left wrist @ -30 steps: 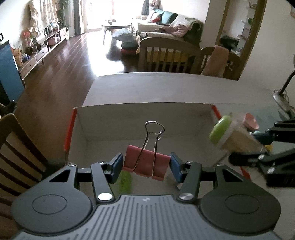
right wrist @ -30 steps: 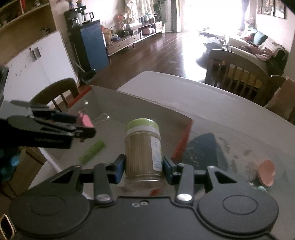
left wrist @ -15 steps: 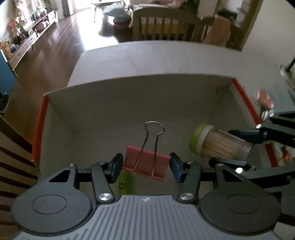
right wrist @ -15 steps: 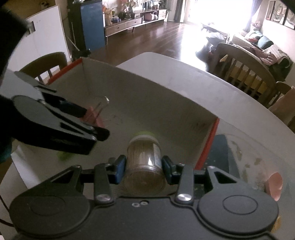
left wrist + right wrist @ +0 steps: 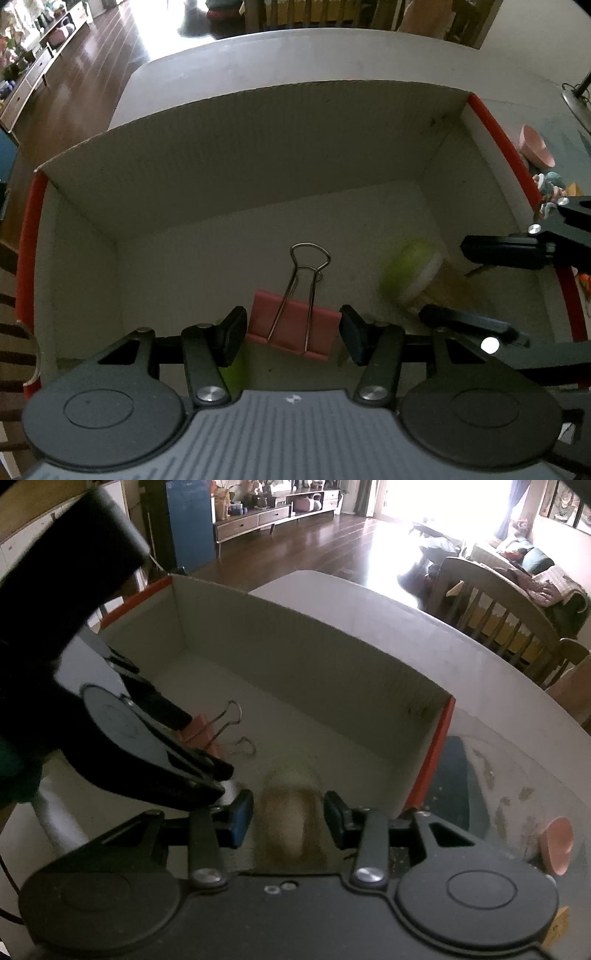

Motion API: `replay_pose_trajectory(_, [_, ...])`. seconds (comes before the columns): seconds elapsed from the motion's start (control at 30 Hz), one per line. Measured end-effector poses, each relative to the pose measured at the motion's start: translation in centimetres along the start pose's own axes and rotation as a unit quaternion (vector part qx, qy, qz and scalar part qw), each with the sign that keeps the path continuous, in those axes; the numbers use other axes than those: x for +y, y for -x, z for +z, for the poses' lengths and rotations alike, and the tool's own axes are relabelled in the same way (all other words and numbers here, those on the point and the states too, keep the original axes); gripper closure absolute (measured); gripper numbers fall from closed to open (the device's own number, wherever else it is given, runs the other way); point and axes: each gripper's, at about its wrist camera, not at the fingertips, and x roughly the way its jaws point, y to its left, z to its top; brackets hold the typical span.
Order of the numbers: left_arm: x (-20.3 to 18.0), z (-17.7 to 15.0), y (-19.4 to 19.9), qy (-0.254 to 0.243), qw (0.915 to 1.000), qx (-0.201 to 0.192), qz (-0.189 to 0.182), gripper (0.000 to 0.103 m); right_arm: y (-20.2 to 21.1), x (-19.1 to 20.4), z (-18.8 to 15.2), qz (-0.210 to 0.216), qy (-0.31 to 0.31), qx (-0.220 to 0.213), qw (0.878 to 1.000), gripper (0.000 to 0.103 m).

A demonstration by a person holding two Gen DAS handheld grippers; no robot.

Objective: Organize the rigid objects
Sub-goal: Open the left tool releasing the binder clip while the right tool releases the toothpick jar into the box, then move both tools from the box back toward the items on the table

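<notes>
While both grippers hang over the open cardboard box (image 5: pixel 258 140) with its red-taped side rims, the action sits low inside it; far left in the left wrist view, a green object (image 5: pixel 233 371) peeks out on the box floor under the left finger, too hidden to name; the left gripper (image 5: pixel 292 328) pinches the pink binder clip (image 5: pixel 293 325) by its two ends, jaws part-way apart with the clip between them, wire handles pointing toward the far wall; whether the clip touches the floor I cannot tell; moving right, the right gripper (image 5: pixel 454 284) comes in from the side, jaws closed on the toothpick jar (image 5: pixel 413 273), its green lid blurred and aimed toward the middle of the box; in the right wrist view that jar (image 5: pixel 291 812) sits squeezed between the pads, tipped down into the box; furthest right, outside the box, a pink dish (image 5: pixel 535 147) rests on the counter (image 5: pixel 332 55).
</notes>
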Motion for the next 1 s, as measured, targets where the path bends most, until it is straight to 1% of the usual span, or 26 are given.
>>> replay_pose_trajectory(0.07, [0.1, -0.3, 0.3, 0.009, 0.9999, -0.005, 0.002, 0.049, 0.6, 0.1, -0.2, 0.004, -0.003, -0.007, 1.000, 0.059])
replay_pose_trajectory(0.17, [0.3, -1.2, 1.3, 0.020, 0.9996, -0.021, -0.006, 0.048, 1.6, -0.5, -0.5, 0.012, -0.012, -0.014, 1.000, 0.056])
replay_pose_trajectory(0.2, [0.3, -1.6, 1.7, 0.022, 0.9994, -0.027, -0.007, 0.048, 2.0, -0.6, -0.6, 0.015, -0.015, -0.017, 1.000, 0.055])
replay_pose_trajectory(0.27, [0.0, -2.3, 2.5, 0.021, 0.9990, -0.038, -0.009, 0.043, 2.9, -0.9, -0.9, 0.020, -0.023, -0.024, 0.999, 0.053])
replay_pose_trajectory(0.53, [-0.7, -5.1, 6.1, 0.026, 0.9959, -0.086, -0.012, 0.043, 6.1, -1.7, -1.5, 0.035, -0.050, -0.053, 0.997, 0.047])
replay_pose_trajectory(0.67, [-1.9, -5.3, 8.9, 0.027, 0.9935, -0.109, -0.016, 0.043, 7.9, -2.0, -1.9, 0.041, -0.062, -0.072, 0.995, 0.044])
replay_pose_trajectory(0.77, [-1.9, -5.4, 10.3, 0.024, 0.9916, -0.126, -0.015, 0.043, 9.1, -2.1, -2.3, 0.044, -0.069, -0.086, 0.993, 0.043])
replay_pose_trajectory(0.8, [-1.6, -4.4, 10.9, 0.024, 0.9912, -0.129, -0.015, 0.043, 9.5, -2.2, -2.4, 0.045, -0.071, -0.090, 0.992, 0.042])
replay_pose_trajectory(1.0, [-1.5, -5.1, 13.1, 0.023, 0.9878, -0.153, -0.015, 0.043, 11.5, -2.3, -3.4, 0.054, -0.092, -0.111, 0.988, 0.040])
